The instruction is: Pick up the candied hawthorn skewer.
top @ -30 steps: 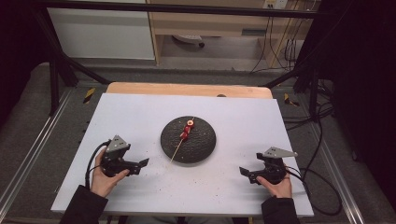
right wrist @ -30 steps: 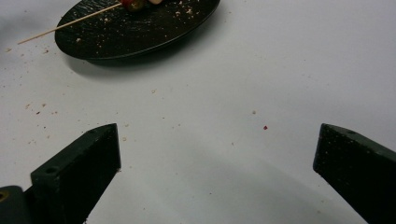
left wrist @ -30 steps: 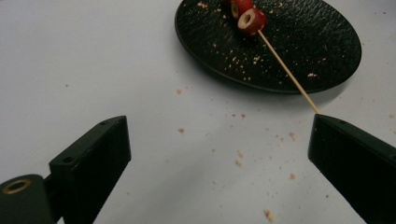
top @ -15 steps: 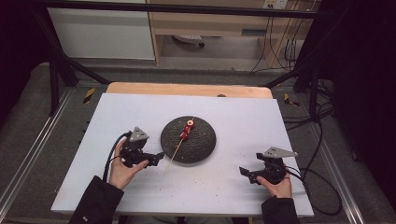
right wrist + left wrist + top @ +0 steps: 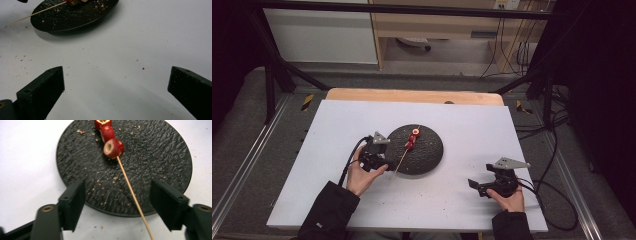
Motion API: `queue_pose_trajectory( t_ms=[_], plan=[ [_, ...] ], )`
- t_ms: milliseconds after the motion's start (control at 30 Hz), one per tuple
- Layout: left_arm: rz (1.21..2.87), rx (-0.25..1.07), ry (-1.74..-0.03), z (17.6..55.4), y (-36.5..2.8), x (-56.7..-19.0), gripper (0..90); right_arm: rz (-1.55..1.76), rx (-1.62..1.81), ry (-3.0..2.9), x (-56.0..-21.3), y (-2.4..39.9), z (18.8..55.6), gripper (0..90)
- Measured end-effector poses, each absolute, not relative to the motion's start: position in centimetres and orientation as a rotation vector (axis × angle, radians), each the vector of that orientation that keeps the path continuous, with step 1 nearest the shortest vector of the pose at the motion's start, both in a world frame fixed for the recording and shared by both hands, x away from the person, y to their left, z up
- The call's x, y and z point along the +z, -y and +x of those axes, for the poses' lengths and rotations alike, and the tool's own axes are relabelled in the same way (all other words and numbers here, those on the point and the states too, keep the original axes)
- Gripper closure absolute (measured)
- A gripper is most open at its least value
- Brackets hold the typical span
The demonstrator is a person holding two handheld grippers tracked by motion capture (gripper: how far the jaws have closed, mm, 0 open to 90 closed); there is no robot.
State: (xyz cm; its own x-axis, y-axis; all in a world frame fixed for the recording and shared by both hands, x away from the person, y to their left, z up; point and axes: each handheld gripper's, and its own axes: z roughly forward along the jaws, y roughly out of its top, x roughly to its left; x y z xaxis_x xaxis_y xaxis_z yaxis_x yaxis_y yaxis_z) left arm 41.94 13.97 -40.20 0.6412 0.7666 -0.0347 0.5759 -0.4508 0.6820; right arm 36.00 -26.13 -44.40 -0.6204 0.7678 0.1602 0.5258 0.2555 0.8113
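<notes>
White table (image 5: 337, 200): skewer (image 5: 132, 195) between left claw (image 5: 117, 202) jaws.

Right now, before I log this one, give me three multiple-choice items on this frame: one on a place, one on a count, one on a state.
1. Where does the skewer pass?
A. between the left gripper's jaws
B. under the right gripper
C. off the table

2. How many red fruit pieces sit on it?
A. one
B. three
C. five

3. How are the left gripper's jaws?
A. clamped on the plate
B. apart, not touching the skewer
C. shut empty

Answers: 1 A, the stick runs between them; 2 B, three threaded in a row; 3 B, gaps show on both sides.
</notes>
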Motion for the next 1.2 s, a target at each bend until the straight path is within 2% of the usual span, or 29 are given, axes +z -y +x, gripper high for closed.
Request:
queue_pose_trajectory(
  t_ms=[467, 900, 1200],
  plan=[
    [2.260, 0.319, -1.095, 43.3, -11.3, -41.5, 62.0, 1.203, 1.298, -2.265, -44.4, 26.1, 36.0, 1.7],
    [2.274, 0.302, -1.173, 43.7, -10.3, -42.2, 78.7, 1.204, 1.302, -2.267, -44.4, 26.2, 36.0, 1.7],
    [2.229, 0.305, -1.248, 43.6, -10.2, -42.1, 86.5, 1.198, 1.304, -2.264, -44.4, 26.2, 36.0, 1.7]
  ],
)
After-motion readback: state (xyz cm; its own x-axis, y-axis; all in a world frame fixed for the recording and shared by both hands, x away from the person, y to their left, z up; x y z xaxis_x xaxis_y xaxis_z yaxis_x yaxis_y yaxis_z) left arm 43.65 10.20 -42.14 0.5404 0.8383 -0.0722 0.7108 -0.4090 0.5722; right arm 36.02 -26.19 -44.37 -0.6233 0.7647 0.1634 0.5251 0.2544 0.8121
